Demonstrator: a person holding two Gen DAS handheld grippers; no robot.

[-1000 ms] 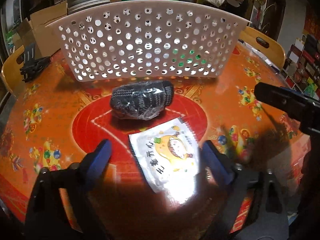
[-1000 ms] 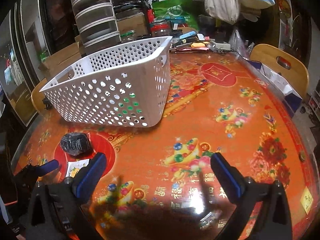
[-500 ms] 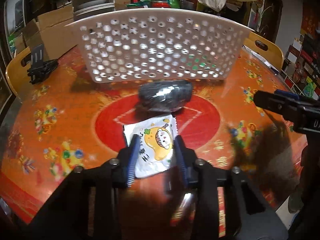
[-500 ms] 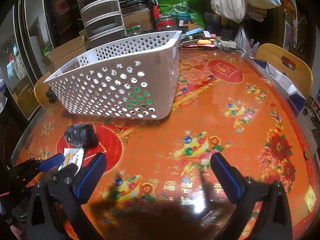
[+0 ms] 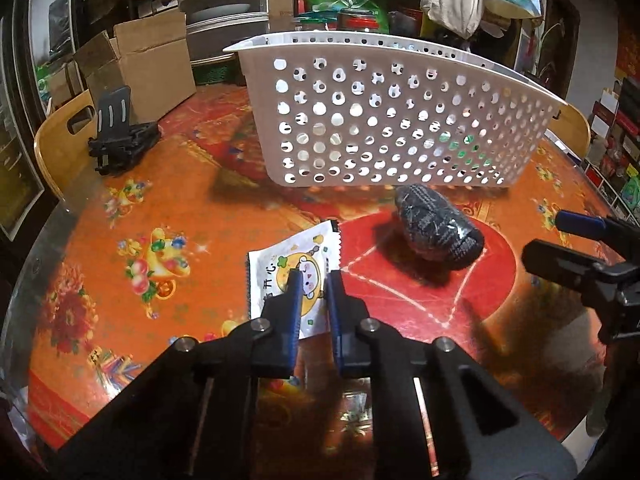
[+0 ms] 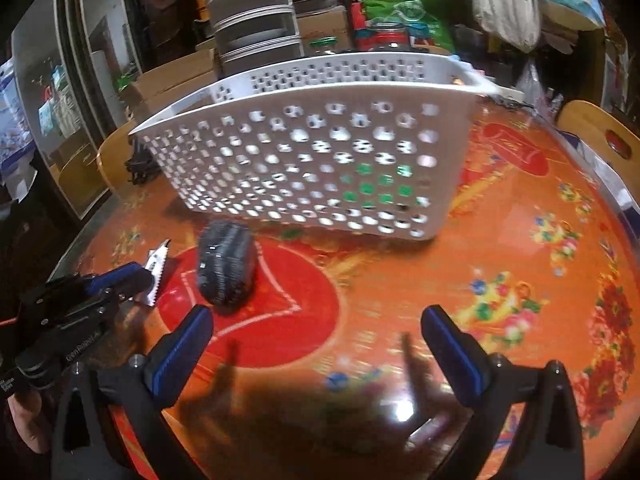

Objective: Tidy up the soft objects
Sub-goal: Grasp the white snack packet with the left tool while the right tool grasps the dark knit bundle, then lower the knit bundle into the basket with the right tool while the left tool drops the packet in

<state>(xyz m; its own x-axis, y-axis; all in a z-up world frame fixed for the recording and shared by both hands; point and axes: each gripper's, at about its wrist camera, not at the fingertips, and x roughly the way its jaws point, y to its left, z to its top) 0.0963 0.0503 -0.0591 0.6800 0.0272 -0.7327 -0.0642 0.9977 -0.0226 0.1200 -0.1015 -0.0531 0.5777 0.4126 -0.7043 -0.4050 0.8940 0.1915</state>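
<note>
The round table (image 5: 168,184), covered in a glossy orange and red cloth with printed ornaments, carries everything. The largest thing on it is a white plastic basket (image 5: 384,120) pierced with round holes, standing upright toward the far side; through its holes something green shows low inside, too hidden to name. Wooden chair backs (image 5: 60,140) rise at the table's edge, and cardboard boxes (image 5: 144,68) sit behind. A black folding stand (image 5: 120,136) rests on the table to the left of the basket.

In front of the basket, on the red circle in the middle of the cloth, lies a dark rolled bundle (image 5: 438,232) wrapped in clear film, just short of the basket wall and apart from it.

Left of the bundle is a small white packet (image 5: 280,264) printed with a cartoon figure and serrated at its ends. The left gripper (image 5: 314,280) has just been closing, and its blue fingers are now clamped on the packet's near part, with the packet between them. From the right wrist view the packet's edge (image 6: 158,266) sticks out beyond those fingers.

The right gripper (image 6: 316,328) hovers above the cloth beside the bundle, its fingers wide apart with nothing between them.
</note>
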